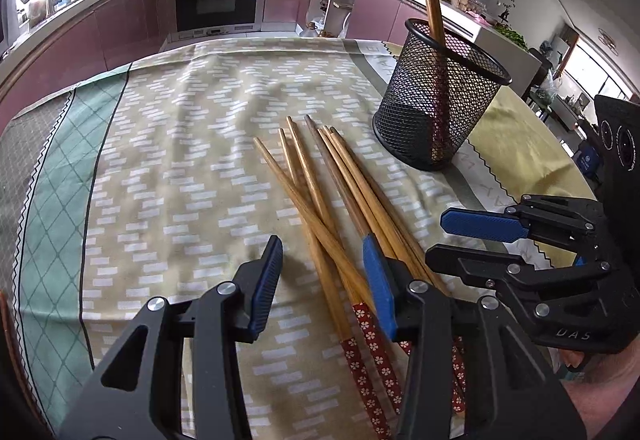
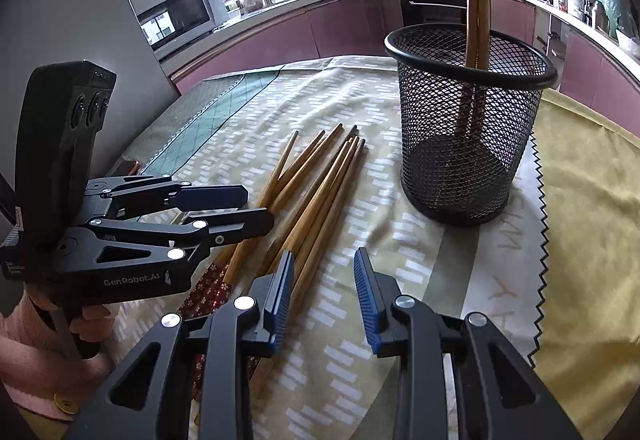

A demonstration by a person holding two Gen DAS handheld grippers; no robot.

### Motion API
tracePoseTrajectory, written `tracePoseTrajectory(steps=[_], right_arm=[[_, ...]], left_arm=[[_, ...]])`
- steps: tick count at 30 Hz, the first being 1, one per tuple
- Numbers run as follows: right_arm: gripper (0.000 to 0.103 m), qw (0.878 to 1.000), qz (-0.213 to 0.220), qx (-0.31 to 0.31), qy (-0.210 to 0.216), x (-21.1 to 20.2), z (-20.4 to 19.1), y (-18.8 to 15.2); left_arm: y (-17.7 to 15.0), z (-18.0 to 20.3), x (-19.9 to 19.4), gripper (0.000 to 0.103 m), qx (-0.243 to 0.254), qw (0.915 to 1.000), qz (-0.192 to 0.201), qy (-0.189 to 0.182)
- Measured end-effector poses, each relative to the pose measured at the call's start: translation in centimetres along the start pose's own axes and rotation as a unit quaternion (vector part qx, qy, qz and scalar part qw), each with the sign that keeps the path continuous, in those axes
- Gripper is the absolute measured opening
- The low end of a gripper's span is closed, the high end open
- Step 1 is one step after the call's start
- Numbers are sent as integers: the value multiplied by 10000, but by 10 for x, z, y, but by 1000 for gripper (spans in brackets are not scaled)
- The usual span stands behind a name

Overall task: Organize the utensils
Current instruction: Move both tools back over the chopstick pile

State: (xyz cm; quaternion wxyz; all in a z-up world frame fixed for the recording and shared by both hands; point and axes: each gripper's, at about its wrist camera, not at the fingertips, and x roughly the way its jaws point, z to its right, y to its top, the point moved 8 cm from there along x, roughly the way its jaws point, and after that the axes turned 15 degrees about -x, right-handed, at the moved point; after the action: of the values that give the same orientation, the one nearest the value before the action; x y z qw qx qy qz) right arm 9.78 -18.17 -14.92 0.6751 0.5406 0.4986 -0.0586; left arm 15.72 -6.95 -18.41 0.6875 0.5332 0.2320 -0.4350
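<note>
Both tongs, left (image 1: 324, 276) and right (image 2: 324, 292), spread, empty over chopsticks (image 1: 320, 192); pinch one pair mid-shaft, then cup (image 1: 440, 100).

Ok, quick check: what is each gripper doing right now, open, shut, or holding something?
Left gripper: open, empty, above the loose wooden chopsticks.
Right gripper: open, empty, beside them.

Loose wooden chopsticks (image 1: 320, 192) beside upright mesh holder (image 1: 436, 112)
</note>
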Motion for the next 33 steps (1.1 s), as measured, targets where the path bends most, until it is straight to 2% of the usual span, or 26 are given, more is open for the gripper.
tracePoseTrajectory(steps=[3, 8, 10, 19, 33], right_arm=[[30, 10000, -54, -26, -37, 2, 1, -1], [30, 9999, -106, -23, -95, 8, 0, 0], [30, 9999, -120, -40, -116, 8, -1, 0], [30, 9997, -171, -59, -182, 8, 3, 0], [27, 9982, -367, -214, -427, 15, 5, 6]], left_arm=[[1, 1, 1, 40, -15, 10000, -16, -45], [2, -1, 3, 33, -53, 9999, -58, -101], [2, -2, 4, 27, -71, 9998, -88, -163], [1, -6, 3, 19, -190, 9988, -208, -400], [0, -10, 3, 21, -227, 9984, -288, -439]])
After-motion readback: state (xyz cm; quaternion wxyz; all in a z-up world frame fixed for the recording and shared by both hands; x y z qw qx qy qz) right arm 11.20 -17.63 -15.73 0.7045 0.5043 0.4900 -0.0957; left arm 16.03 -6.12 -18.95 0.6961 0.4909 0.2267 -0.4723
